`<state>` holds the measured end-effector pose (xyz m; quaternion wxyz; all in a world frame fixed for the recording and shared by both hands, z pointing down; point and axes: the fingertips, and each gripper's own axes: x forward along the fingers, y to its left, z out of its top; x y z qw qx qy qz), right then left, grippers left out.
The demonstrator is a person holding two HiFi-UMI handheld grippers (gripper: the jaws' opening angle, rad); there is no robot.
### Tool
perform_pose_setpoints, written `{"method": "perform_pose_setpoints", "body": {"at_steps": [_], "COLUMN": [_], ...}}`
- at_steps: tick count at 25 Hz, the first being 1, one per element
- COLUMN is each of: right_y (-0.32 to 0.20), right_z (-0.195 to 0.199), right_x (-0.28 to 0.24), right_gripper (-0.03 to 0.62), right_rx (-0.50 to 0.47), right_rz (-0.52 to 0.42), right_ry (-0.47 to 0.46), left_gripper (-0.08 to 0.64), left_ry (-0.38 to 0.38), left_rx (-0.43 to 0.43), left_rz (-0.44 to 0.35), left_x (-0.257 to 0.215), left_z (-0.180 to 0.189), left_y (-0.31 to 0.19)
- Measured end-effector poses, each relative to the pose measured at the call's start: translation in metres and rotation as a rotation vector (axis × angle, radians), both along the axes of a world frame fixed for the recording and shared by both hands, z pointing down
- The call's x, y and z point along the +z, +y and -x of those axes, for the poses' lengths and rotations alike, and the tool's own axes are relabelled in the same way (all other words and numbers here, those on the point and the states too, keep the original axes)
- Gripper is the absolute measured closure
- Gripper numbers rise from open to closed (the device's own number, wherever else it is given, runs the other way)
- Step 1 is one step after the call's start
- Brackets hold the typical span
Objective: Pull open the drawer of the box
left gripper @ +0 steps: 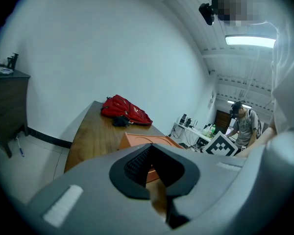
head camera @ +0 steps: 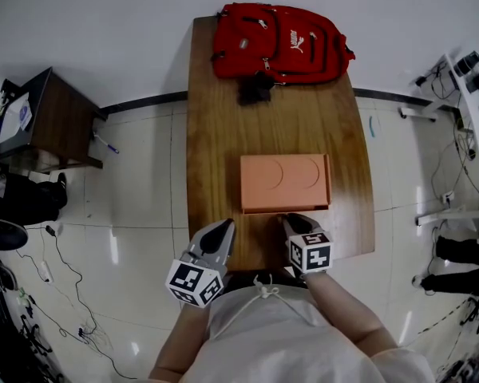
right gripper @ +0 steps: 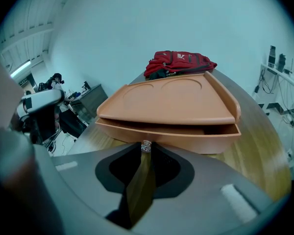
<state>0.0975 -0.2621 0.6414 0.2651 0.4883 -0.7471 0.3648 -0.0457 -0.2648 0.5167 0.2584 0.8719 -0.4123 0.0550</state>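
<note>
1 salmon-orange box (head camera: pixel 285 182) lies flat in the middle of the wooden table (head camera: pixel 215 94), its long axis running left to right across the table and its drawer side turned toward the person. From the head view it is a plain rectangle with 2 shallow round recesses in the top and a raised rim along the right end.

The right gripper view shows what the head view does not: the drawer (right gripper: pixel 186 141) forms the front face below the lid, and a dark gap between lid and drawer front widens toward the right, so the drawer stands out a little. A small shiny knob (right gripper: pixel 146 146) sits at the middle of that front. The right gripper (right gripper: pixel 146 152) has its jaws closed on the knob, which shows right at their tips. In the head view this gripper (head camera: pixel 291 219) touches the box's near edge, and the knob itself is hidden.

The left gripper (head camera: pixel 226 226) hangs just off the box's near left corner, apart from it. In its own view its jaws (left gripper: pixel 152 148) meet at the tips with nothing held; the box (left gripper: pixel 137 140) shows beyond.

1 red backpack (head camera: pixel 279 42) lies at the far end of the table, well apart from the box. A dark cabinet (head camera: pixel 32 118) stands on the floor to the left.
</note>
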Motion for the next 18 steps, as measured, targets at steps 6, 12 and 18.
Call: {"method": "perform_pose_setpoints", "body": {"at_steps": [6,12,18], "right_y": [0.020,0.046,0.068], "right_z": [-0.001,0.000,0.001], "right_x": [0.000,0.002,0.005], "right_gripper": [0.522,0.522,0.522], "right_rx": [0.006,-0.008,-0.016], "right_rz": [0.010,0.028,0.038], "right_ry": [-0.005,0.000,0.000], "left_gripper": [0.555,0.555,0.555], "left_ry": [-0.005,-0.001,0.001], "left_rx": [0.009,0.009,0.022], "left_rz": [0.003,0.020,0.029], "left_x": [0.001,0.006,0.009], "left_z": [-0.002,-0.002,-0.006], "left_y": [0.018,0.031,0.048]}}
